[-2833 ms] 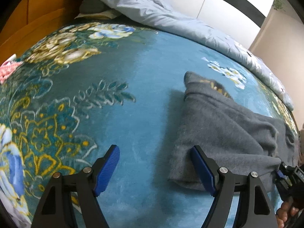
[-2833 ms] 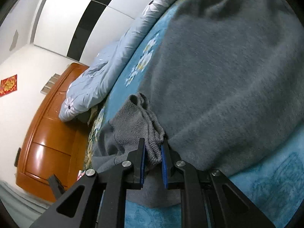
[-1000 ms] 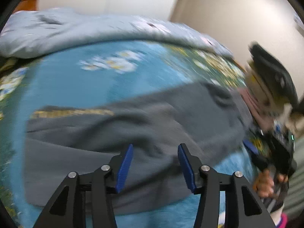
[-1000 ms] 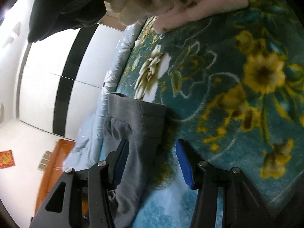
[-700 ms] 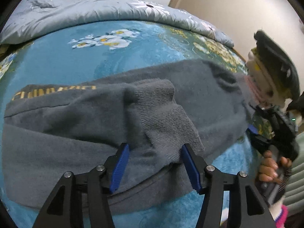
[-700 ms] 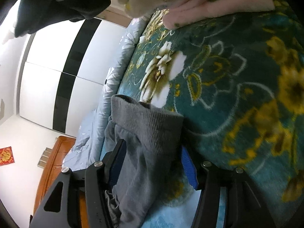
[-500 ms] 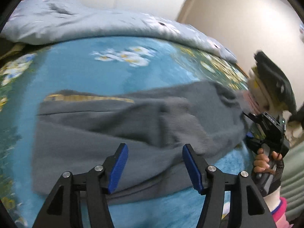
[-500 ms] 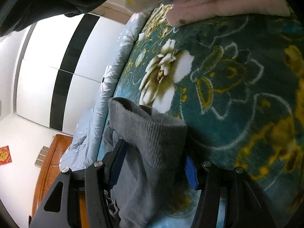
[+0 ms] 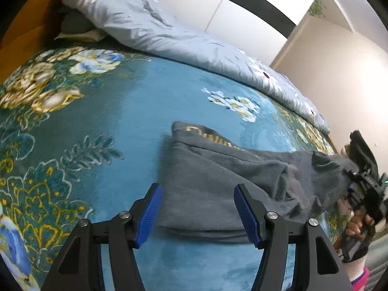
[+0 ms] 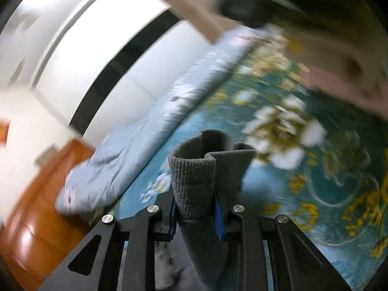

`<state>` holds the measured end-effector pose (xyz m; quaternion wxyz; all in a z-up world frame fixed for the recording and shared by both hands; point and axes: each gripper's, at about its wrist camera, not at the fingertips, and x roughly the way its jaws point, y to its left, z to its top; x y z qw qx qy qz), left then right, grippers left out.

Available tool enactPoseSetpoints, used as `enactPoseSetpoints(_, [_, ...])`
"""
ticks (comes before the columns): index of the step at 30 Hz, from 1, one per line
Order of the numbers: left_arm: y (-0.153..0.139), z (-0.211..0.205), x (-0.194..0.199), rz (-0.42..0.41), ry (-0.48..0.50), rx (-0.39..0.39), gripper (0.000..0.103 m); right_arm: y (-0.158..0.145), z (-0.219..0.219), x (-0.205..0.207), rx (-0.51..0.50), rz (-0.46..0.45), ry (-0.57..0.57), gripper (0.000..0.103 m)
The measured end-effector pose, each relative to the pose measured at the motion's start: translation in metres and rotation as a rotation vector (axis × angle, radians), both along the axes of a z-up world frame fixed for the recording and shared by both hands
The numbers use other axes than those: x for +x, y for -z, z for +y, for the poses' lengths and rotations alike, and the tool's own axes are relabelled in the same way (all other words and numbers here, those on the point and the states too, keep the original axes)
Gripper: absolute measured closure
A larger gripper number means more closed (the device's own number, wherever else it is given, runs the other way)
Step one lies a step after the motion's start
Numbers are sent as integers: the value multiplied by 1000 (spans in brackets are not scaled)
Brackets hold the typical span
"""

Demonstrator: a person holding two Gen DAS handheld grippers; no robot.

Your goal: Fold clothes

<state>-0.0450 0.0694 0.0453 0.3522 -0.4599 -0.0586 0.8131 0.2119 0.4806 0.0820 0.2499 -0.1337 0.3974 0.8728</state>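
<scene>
- left gripper (image 9: 197,212) hangs wide open and empty over the near folded edge of the grey sweater (image 9: 218,184)
- right gripper (image 10: 195,214) is clamped on the sweater's ribbed cuff (image 10: 194,177), lifting that end
- the sweater lies on the teal flowered blanket (image 9: 101,126), gold lettering at its far edge
- a pale blue duvet (image 9: 155,34) is bunched along the far side by the wooden headboard (image 10: 36,208)

Left gripper (image 9: 197,212) is sitting low center in its view, jaws spread wide, gripping nothing. Right gripper (image 10: 195,214) is clamping down on something, a hand (image 9: 359,225) wrapping its handle at lower right.
</scene>
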Motion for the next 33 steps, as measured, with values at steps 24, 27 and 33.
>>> enactPoseSetpoints(24, [27, -65, -19, -121, -138, 60, 36, 46, -268, -190, 375, -346, -718, 70])
enactPoseSetpoints(27, [25, -56, -18, -133, -117, 69, 36, 51, -270, -183, 371, -350, -756, 50])
enactPoseSetpoints(33, [21, -34, -10, -131, -56, 61, 36, 43, -242, -138, 277, -223, -762, 49])
